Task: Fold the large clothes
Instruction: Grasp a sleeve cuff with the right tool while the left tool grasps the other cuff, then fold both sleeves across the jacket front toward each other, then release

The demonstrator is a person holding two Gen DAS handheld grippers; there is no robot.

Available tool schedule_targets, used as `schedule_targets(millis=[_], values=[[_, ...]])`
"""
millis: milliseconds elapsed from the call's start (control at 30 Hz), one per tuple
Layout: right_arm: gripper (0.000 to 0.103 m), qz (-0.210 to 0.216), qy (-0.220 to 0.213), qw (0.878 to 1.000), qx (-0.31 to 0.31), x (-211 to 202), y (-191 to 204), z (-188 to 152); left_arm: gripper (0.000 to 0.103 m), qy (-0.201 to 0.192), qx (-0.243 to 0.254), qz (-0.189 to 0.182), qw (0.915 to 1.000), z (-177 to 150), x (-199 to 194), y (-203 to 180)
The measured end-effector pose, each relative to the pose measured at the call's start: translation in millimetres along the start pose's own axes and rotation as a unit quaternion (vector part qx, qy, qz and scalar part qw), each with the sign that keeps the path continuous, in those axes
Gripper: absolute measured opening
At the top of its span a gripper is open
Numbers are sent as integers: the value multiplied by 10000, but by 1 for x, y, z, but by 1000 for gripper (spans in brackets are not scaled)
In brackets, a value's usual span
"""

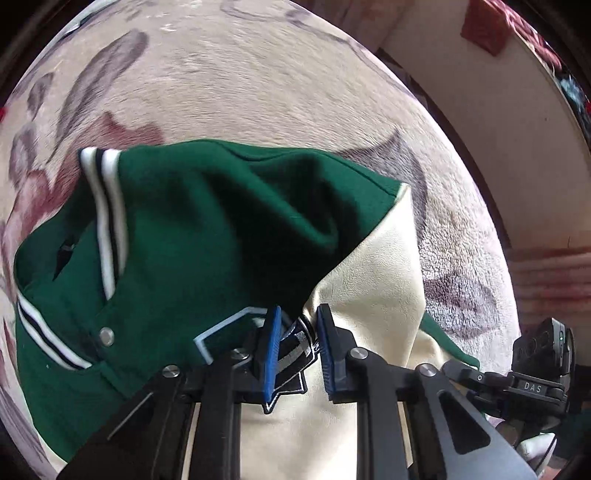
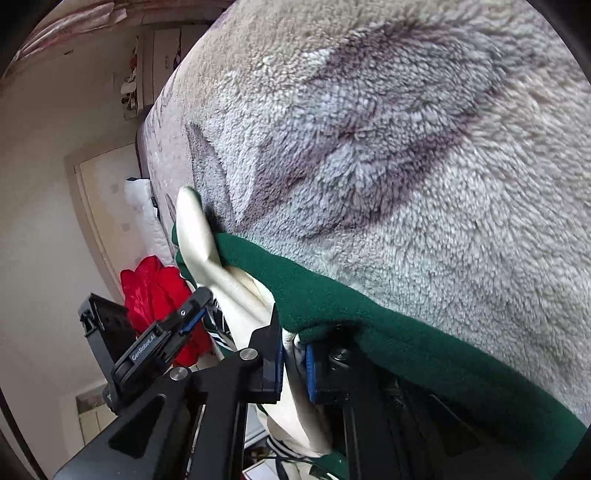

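A green varsity jacket (image 1: 207, 236) with cream sleeves (image 1: 373, 306) and striped white-and-black trim lies bunched on a fleecy floral blanket (image 1: 258, 85). My left gripper (image 1: 297, 325) is closed on the striped cuff (image 1: 295, 350) at the jacket's near edge; its blue pads (image 1: 271, 354) pinch the fabric. My right gripper (image 2: 293, 363) is shut on a fold of cream sleeve (image 2: 207, 258) and green cloth (image 2: 369, 314), held against the blanket (image 2: 406, 147). The other gripper shows in each view: the right one in the left wrist view (image 1: 532, 373), the left one in the right wrist view (image 2: 162, 343).
The blanket covers a bed whose edge runs at the right of the left wrist view (image 1: 480, 177). A red garment (image 2: 155, 288) lies beyond the bed's edge near a white door (image 2: 107, 192). A pale wall and patterned fabric (image 1: 509, 26) are at the far right.
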State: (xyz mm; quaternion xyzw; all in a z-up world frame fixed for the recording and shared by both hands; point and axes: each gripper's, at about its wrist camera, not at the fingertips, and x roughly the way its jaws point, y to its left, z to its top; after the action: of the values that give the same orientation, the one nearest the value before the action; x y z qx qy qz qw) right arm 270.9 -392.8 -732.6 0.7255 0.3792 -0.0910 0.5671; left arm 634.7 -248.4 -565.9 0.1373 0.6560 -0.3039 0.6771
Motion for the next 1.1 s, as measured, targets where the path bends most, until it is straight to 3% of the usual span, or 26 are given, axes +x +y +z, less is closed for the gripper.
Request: schedule_targets(millis=[200,433,567,600,633,667,700,733,767,867,900,1033,1100], values=[[8,-259,-71,9996,-61,7,12,2,13,-89,-588,-24,9982,-25,-14,50],[9,-612,73,9972,-427,25,42,6,14,86,-680,-22,9976,-58,-17,76],[20,-871,404,9934,-623,27,54,8,17,-209,-949,-30,9953,-81,-46,82],[32,-969,472,9919,-667,25,58,8,17,-352,-1085,-27,9935,-88,-58,90],[49,-1098,515,9898,-748,21,64,8,26,-452,-1202,-79,9917,-96,-66,96],[55,-1184,560,9878,-845,16,69,7,35,-530,-1332,-77,9896,-105,-74,104],[58,-1262,614,9852,-984,10,77,6,61,-626,-1491,-16,9868,-115,-84,116],[58,-1306,649,9832,-1101,5,85,4,75,-740,-1677,67,9830,-128,-96,132],[58,-1352,713,9802,-1259,0,95,1,81,-858,-1882,165,9782,-144,-108,149],[59,-1627,826,9719,-1488,-4,108,-2,81,-842,-2567,323,9623,-198,-127,193],[59,-1704,852,9696,-1538,-2,112,-5,81,-762,-2917,351,9528,-225,-130,212],[59,-1872,950,9659,-1518,15,111,-12,81,-472,-3830,118,9225,-303,-104,224],[59,-1939,898,9662,-1440,26,105,-19,81,-405,-3985,-22,9163,-321,-91,224]])
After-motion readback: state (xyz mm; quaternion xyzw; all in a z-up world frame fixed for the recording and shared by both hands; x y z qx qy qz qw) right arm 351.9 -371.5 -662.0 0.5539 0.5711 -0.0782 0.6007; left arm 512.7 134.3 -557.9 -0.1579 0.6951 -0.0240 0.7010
